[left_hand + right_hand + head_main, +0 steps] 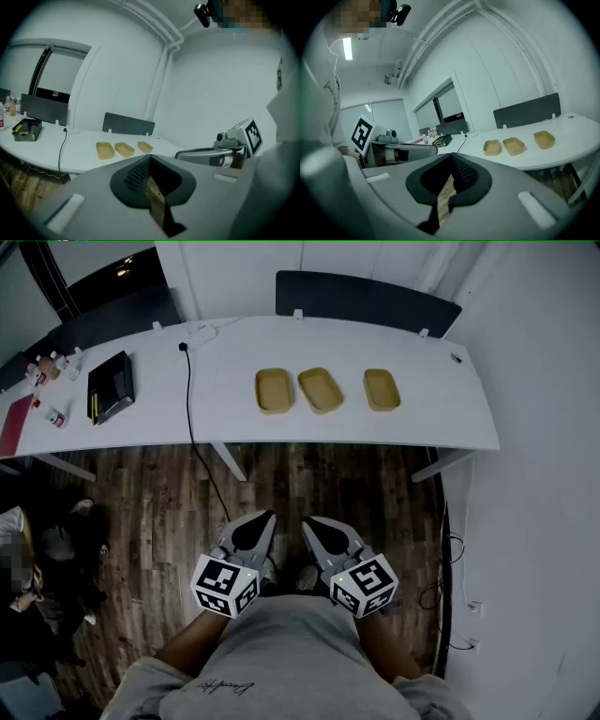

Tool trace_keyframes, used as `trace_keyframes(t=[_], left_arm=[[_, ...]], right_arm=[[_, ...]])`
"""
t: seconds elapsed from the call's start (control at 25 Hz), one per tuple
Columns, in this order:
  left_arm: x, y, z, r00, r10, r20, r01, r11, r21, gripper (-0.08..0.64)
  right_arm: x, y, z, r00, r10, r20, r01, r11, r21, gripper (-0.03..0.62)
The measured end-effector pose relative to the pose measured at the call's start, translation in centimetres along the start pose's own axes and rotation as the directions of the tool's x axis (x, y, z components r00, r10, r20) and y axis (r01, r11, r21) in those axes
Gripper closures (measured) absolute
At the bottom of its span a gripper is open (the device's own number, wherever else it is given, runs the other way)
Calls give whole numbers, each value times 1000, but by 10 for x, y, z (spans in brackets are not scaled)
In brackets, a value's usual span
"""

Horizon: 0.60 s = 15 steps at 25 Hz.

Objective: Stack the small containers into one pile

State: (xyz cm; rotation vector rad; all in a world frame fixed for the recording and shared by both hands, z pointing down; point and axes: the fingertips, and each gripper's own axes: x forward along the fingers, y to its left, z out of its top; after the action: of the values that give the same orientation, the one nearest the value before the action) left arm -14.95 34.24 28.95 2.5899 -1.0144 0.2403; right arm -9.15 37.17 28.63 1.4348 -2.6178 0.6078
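Containers, three in all, sit in a row on the white tabletop (441, 418): the first container (274, 390), the middle container (321, 390) and the third container (382, 389); each is a shallow open tray, tan and matte, oblong with rounded corners and a raised rim; none rests on another; the first and middle stand just beside each other, the middle one turned askew, and the third lies a little apart; the tabletop is smooth with a curved front edge, and a dark flat divider panel (366, 298) stands upright along its far side; a thin black cable (189, 390) crosses the tabletop and drops to the floor (150, 512) of dark wood planks; a black box (111, 385) lies well apart from the trays.

Left claw (268, 516) and right claw (307, 521) are side by side over the floor, close to the person's grey shirt (281, 652), short of the tabletop's front edge and well apart from all three containers, which lie ahead of them; each is smooth grey moulding with black ridged pads (137, 176) and carries a marker cube (225, 585); in the left gripper view the left claw's tips meet with nothing gripped; in the right gripper view the right claw is likewise closed and empty.
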Motion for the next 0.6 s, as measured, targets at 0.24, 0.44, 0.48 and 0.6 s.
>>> trace_keyframes(t=[0.24,0.44,0.48,0.6], left_arm=[[2,4,5,1000,2,-1,-2,1000,4,558],[1,12,4,1000,2,0,-2,1000,-2,558],[0,13,4,1000,1,0,-1,1000,-1,558],[-2,21,5,1000,-2,1,2,1000,-3,558]], right_arm=[[5,-1,2,1000,3,-3,-3,1000,7,577],[14,3,6,1000,-2,14,2,1000,14,577],[16,4,8,1000,-6,20,5,1000,18,577],[24,6,15,999,-18,41,17,999,40,577]])
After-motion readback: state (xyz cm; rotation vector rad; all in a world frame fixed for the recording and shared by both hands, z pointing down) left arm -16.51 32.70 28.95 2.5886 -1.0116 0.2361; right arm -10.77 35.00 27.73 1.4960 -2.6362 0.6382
